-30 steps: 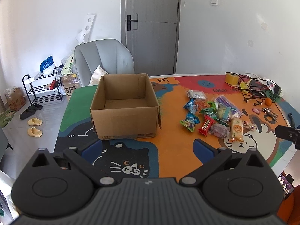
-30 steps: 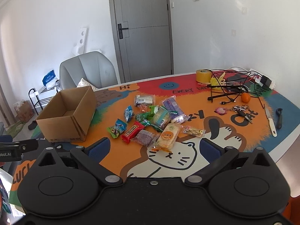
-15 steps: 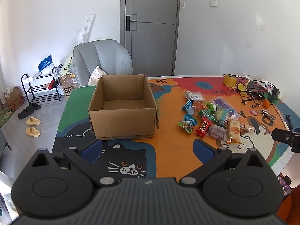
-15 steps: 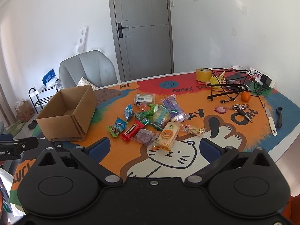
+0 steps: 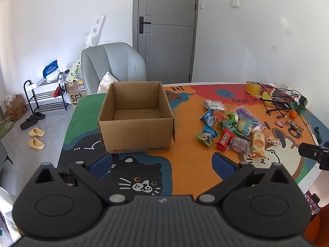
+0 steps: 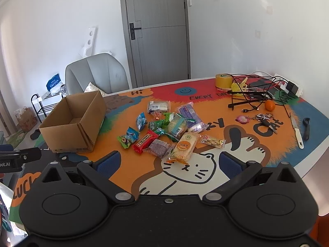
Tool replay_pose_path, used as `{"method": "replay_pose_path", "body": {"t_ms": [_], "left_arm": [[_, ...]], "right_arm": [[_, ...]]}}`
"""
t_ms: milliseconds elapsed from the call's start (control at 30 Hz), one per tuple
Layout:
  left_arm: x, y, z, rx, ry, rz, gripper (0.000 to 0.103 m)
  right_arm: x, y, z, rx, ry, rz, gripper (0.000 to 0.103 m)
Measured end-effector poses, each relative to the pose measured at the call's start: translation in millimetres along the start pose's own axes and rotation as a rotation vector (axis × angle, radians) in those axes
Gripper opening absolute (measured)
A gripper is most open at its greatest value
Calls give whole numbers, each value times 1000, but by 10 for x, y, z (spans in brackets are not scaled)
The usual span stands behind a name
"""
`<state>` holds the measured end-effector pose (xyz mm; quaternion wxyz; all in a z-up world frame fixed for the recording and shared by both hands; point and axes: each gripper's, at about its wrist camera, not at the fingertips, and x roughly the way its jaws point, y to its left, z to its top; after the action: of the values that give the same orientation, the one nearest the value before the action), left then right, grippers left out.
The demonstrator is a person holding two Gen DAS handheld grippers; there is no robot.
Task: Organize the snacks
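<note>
Table (image 6: 267, 160): cat-print mat, clutter along the far right edge. Box (image 5: 135, 121) stands open and empty on the left side, well apart from the snacks. Snack pile (image 6: 170, 127) lies mid-table, packets overlapping, none boxed yet. Right gripper (image 6: 168, 161) hovers just short of the pile, jaws spread, holding nothing. Left gripper (image 5: 162, 162) sits in front of the box, also spread and empty. You likely begin with a pick. Take the nearest loose packet, the orange wafer (image 6: 184, 146), and pinch across its short side. Avoid dragging the purple pack (image 6: 159, 147) touching it. Leave the keys (image 6: 265, 118) and knife (image 6: 297, 132) alone.
</note>
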<state>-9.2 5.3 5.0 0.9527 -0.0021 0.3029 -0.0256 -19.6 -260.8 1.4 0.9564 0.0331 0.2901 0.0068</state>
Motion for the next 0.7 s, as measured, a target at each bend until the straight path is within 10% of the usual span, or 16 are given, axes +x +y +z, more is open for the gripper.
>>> {"method": "replay_pose_path", "body": {"t_ms": [700], "left_arm": [[10,-6,22,-5,-7,6,103]], "right_arm": [[-2,-50,13,-7,-12,-25,103]]}}
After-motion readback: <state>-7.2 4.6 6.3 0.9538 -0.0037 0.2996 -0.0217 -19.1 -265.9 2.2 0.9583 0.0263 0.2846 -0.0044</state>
